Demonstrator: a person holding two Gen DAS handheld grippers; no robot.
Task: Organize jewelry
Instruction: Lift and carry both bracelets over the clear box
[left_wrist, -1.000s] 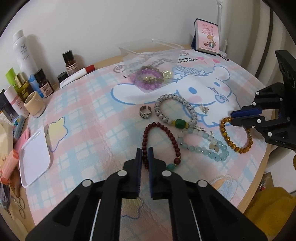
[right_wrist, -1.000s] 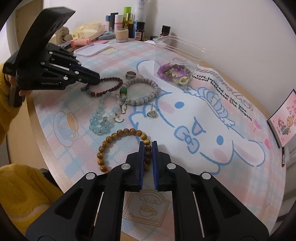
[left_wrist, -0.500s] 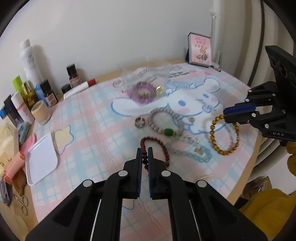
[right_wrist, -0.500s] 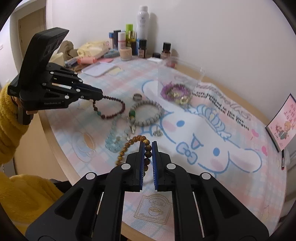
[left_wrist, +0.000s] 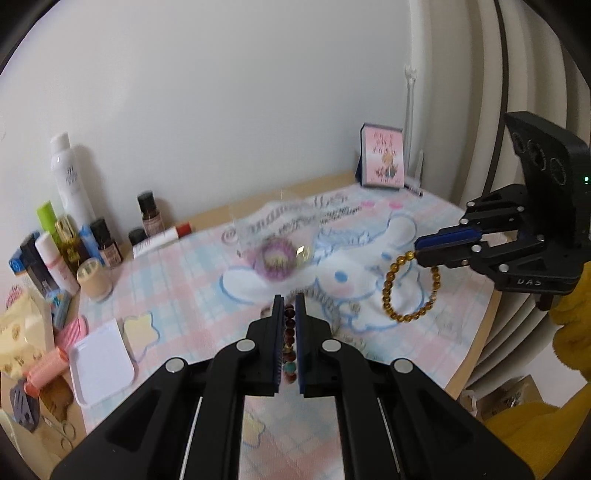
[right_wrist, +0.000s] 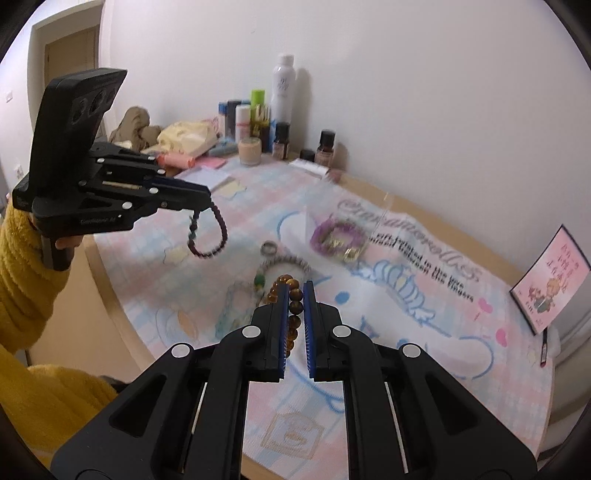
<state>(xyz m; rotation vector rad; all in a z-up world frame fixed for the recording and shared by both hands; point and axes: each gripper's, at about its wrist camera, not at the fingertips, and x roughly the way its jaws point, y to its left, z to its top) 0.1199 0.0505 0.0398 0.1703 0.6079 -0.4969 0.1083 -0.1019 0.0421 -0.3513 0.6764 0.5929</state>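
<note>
My left gripper is shut on a dark red bead bracelet and holds it in the air; it hangs from the jaws in the right wrist view. My right gripper is shut on an amber bead bracelet, which dangles above the mat in the left wrist view. A clear plastic box with purple bracelets stands on the mat. A silver ring, a grey bead bracelet and a pale blue bracelet lie on the mat.
A pink and blue cartoon mat covers the round wooden table. Bottles and cosmetics crowd the back left, with a white tray beside them. A small pink calendar card stands at the back right.
Both grippers have risen from the mat, each lifting its bracelet clear. The dark red and the amber bracelet now hang in the air.
</note>
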